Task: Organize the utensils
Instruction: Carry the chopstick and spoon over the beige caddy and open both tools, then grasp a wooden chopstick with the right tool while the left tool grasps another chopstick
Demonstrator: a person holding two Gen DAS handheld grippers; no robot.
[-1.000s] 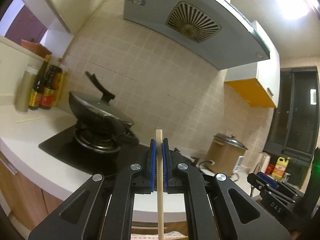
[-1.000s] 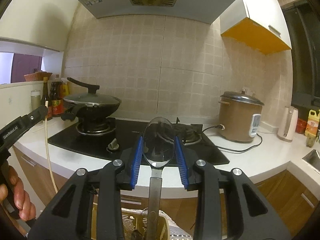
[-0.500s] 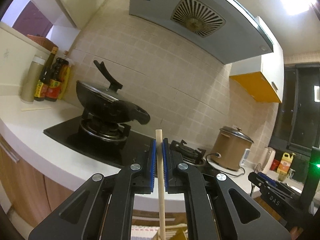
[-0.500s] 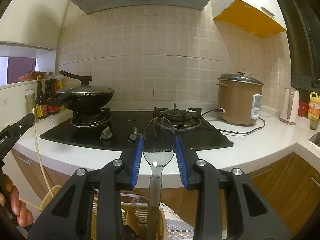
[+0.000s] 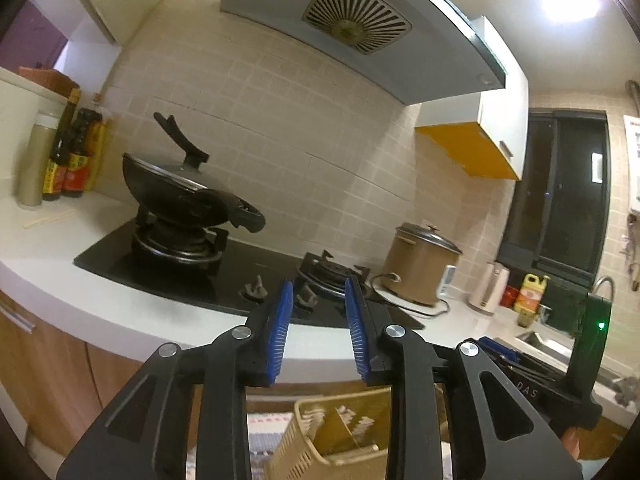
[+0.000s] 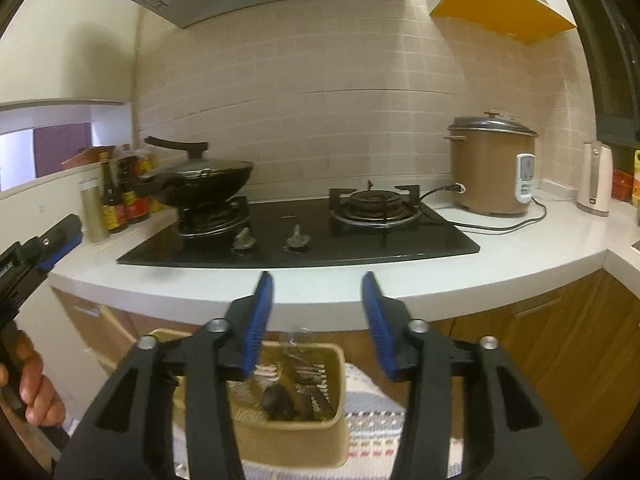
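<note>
One beige slotted utensil basket [image 6: 296,436]

I am working in a home kitchen: a black gas hob [image 6: 296,236] set in a white worktop [image 6: 520,256] mid-frame, a lidded wok [image 6: 208,178] at left, a rice cooker [image 6: 490,168] at right, a range hood [image 5: 360,36] above, tiled wall behind.
</note>
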